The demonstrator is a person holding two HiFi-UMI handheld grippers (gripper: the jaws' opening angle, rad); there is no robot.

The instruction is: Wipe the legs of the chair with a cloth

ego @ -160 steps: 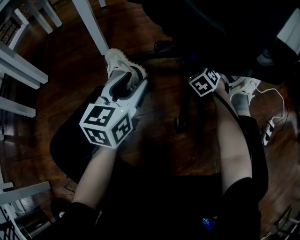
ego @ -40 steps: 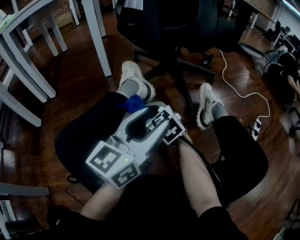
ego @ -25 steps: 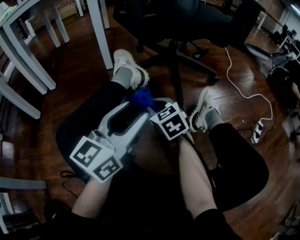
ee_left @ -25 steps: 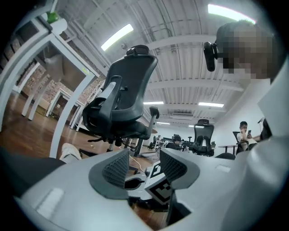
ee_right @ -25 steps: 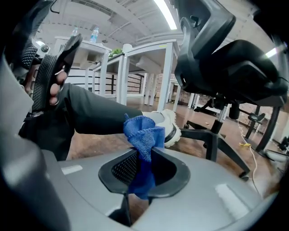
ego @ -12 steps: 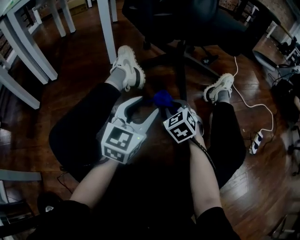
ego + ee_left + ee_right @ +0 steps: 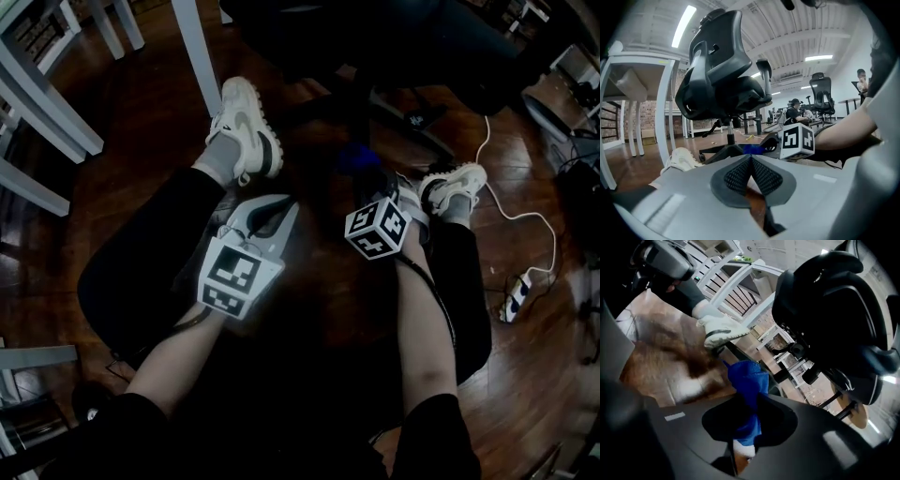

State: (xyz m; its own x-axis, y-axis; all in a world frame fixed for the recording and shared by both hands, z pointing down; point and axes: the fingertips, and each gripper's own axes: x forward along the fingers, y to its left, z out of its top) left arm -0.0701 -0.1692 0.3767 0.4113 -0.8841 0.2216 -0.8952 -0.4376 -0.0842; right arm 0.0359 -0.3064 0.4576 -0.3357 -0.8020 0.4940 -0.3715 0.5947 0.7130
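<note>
The black office chair (image 7: 375, 37) stands in front of me, its star base (image 7: 412, 120) on the wood floor. My right gripper (image 7: 367, 180) is shut on a blue cloth (image 7: 359, 157), which it holds low beside the chair's centre column. In the right gripper view the cloth (image 7: 747, 378) sticks out past the jaws toward the chair (image 7: 834, 310). My left gripper (image 7: 279, 206) hangs over my left knee; its jaws have just closed with nothing between them. The left gripper view shows its pads (image 7: 740, 176) meeting, and beyond them the chair's base (image 7: 719, 151).
White table legs (image 7: 195, 52) stand at the left. My feet in white shoes (image 7: 242, 127) flank the chair base. A white cable and power strip (image 7: 514, 300) lie on the floor at the right. Other chairs and seated people (image 7: 794, 110) are far behind.
The cloth has passed from between both grippers to the right one alone, which carried it right and away toward the chair base. The left gripper's jaws went from open to shut and it dropped back.
</note>
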